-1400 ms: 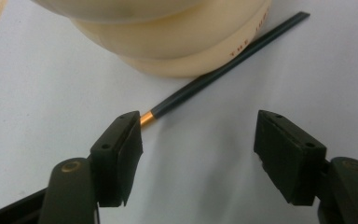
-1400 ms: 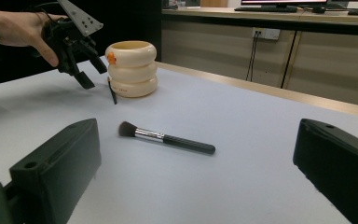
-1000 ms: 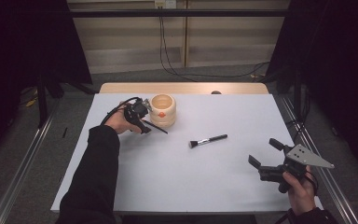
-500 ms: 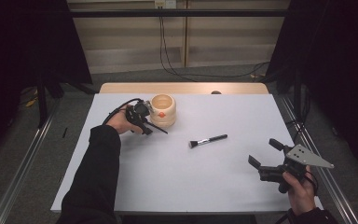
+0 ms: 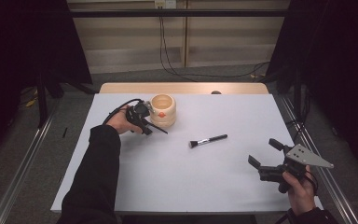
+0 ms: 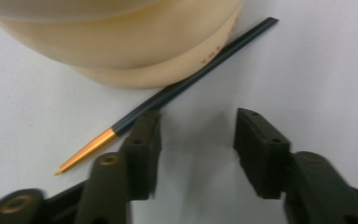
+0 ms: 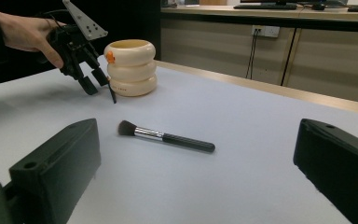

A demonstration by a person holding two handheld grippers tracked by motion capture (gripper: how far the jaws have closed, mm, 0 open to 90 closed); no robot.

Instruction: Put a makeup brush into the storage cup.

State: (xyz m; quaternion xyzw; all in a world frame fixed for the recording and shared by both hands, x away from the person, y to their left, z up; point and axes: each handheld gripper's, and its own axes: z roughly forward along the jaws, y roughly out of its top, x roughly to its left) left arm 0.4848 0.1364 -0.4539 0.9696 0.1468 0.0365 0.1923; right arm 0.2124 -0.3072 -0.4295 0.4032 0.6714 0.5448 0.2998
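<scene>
Left tongs [image 6: 193, 140] are sitting at the counter [image 5: 168, 186] just beside the cream ribbed cup [image 5: 162, 110], jaws half-open and just been closing. The thin dark stick with the gold tip [image 6: 168, 95] is lying against the cup's base, touching one jaw's tip, not between the pads. Right tongs [image 5: 265, 156] are hovering wide with nothing in them at the near right corner. Makeup brush [image 5: 208, 140] is lying mid-counter, well apart from both.

Person wore black long sleeves [image 5: 95, 177]. Each black two-jawed tool, left tool [image 5: 142, 122] and right tool [image 5: 265, 156], had screw-holed jaws; right bore a grey perforated triangular plate [image 5: 307, 156]; a black cable [image 5: 119, 108] trailed from the left.
</scene>
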